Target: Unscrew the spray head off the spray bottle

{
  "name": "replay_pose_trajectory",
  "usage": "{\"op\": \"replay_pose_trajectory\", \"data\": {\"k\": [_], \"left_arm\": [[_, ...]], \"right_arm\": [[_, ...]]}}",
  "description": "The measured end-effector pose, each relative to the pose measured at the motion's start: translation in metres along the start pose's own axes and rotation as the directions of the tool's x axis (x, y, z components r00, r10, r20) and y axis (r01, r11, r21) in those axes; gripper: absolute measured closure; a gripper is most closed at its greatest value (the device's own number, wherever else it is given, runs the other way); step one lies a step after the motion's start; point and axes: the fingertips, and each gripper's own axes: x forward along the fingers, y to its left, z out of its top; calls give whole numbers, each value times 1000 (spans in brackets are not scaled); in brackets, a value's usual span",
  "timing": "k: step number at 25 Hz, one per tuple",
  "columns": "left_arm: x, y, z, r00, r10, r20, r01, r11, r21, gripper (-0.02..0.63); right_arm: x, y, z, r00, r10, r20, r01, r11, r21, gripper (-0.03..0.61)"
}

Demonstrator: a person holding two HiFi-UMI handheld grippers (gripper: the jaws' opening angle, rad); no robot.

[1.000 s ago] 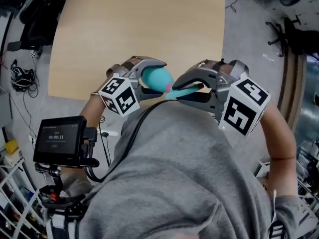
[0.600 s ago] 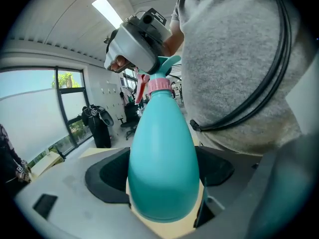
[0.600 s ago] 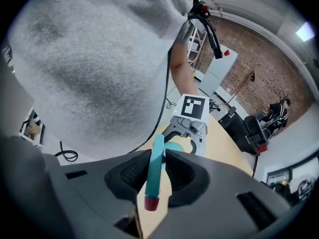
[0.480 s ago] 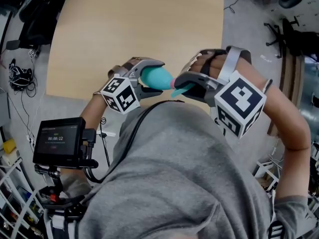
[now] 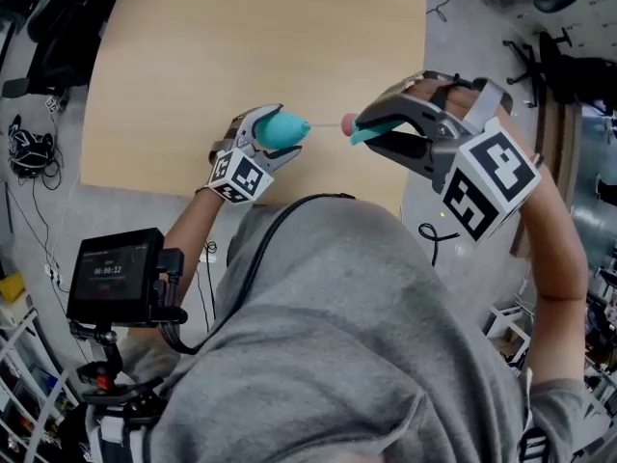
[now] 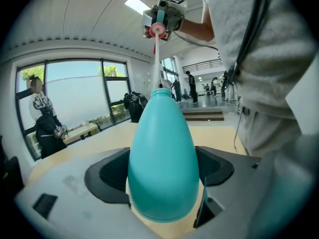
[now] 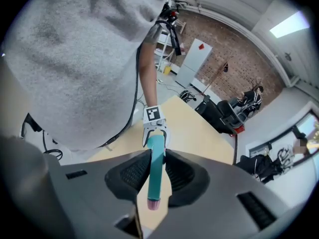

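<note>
A teal egg-shaped spray bottle (image 5: 281,128) sits in my left gripper (image 5: 275,135), whose jaws are shut on its body. In the left gripper view the bottle (image 6: 162,153) fills the gap between the pads, neck pointing away. My right gripper (image 5: 374,129) is shut on the teal spray head (image 5: 364,128), pink collar (image 5: 349,123) towards the bottle. The head is off the neck, and a thin white tube (image 6: 156,59) runs from the collar down to the bottle's mouth. In the right gripper view the spray head (image 7: 155,166) lies clamped between the pads.
Both grippers hang over the near edge of a light wooden table (image 5: 251,46). A small black screen (image 5: 118,273) is mounted at my lower left. Black chairs (image 5: 58,37) stand left of the table. A person (image 6: 44,118) stands by the windows.
The two grippers have drawn apart. The spray head, first against the bottle's neck, now stands clear of it with the tube showing. The left gripper sank and shifted left; the right shifted right.
</note>
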Motion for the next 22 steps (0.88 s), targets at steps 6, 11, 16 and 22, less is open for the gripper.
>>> {"op": "replay_pose_trajectory", "data": {"k": [6, 11, 16, 22], "left_arm": [[5, 9, -79, 979, 155, -136, -176, 970, -165, 218], [0, 10, -89, 974, 177, -138, -206, 949, -239, 218], [-6, 8, -101, 972, 182, -145, -218, 932, -289, 218], [-10, 7, -104, 970, 189, -153, -226, 934, -276, 218]], "right_arm": [[6, -8, -31, 989, -148, 1, 143, 960, 239, 488], [38, 0, -57, 975, -222, -19, 208, 878, 431, 488], [116, 18, -86, 964, -254, -82, 259, 818, 514, 488], [211, 47, -114, 942, -259, -212, 331, 807, 488, 488]]}}
